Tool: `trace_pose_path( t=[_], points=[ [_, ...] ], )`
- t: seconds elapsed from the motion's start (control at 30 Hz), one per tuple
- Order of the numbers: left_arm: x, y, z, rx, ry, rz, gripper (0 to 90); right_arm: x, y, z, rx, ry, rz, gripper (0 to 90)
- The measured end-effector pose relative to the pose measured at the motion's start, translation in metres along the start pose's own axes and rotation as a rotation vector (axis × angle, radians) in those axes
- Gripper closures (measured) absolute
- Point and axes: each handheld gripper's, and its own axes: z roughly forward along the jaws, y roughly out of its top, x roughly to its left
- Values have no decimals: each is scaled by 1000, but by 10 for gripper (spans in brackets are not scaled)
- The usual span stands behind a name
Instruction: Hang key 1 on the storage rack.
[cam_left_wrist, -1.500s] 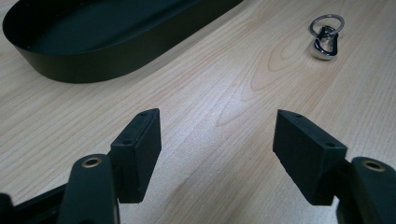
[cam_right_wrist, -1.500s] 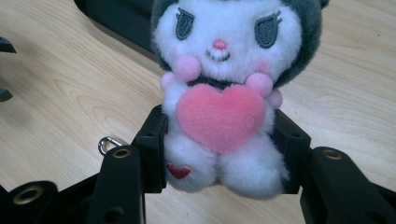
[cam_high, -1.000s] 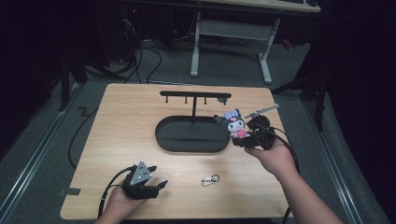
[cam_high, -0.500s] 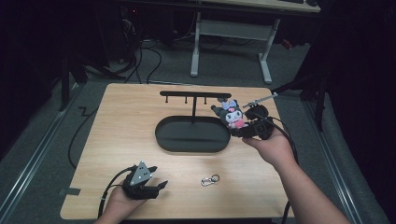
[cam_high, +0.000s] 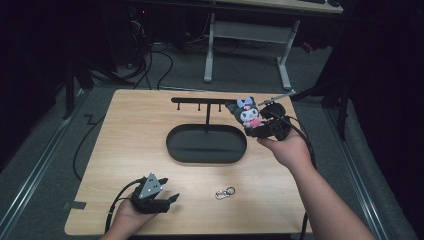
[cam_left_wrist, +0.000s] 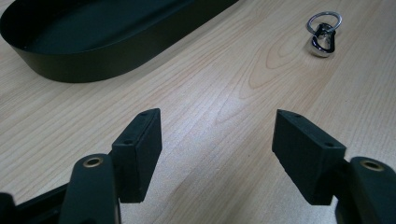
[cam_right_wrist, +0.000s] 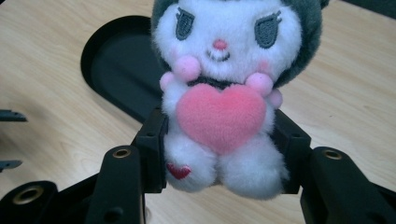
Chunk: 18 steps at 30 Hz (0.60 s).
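Observation:
My right gripper (cam_high: 259, 128) is shut on a small plush doll (cam_high: 248, 113) with a dark hood, white face and pink heart. In the right gripper view the jaws squeeze the plush doll (cam_right_wrist: 222, 107) at its lower body. It is held in the air beside the right end of the black hook rack (cam_high: 200, 101), above the oval black tray (cam_high: 206, 144). My left gripper (cam_high: 167, 201) rests open near the table's front left corner. Its view shows bare wood between the jaws, the tray (cam_left_wrist: 93, 35) ahead and a silver key ring clasp (cam_left_wrist: 323, 31) to the right.
The key ring clasp (cam_high: 224, 192) lies on the wooden table (cam_high: 125, 135) in front of the tray. A cable (cam_high: 82, 145) hangs off the table's left edge. A white desk frame (cam_high: 245, 45) stands on the floor behind.
My right gripper has lifted the plush doll and carried it left, toward the rack's right end. The left gripper has stayed where it was.

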Motion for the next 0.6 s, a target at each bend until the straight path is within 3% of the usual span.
trace_pose_path(
  t=[0.3, 0.6],
  points=[
    [-1, 0, 1, -6, 3, 3, 338, -13, -10, 2, -8, -34, 34, 499],
    [-3, 0, 2, 2, -2, 11, 338, -22, -34, 17, 12, -16, 68, 498]
  ],
)
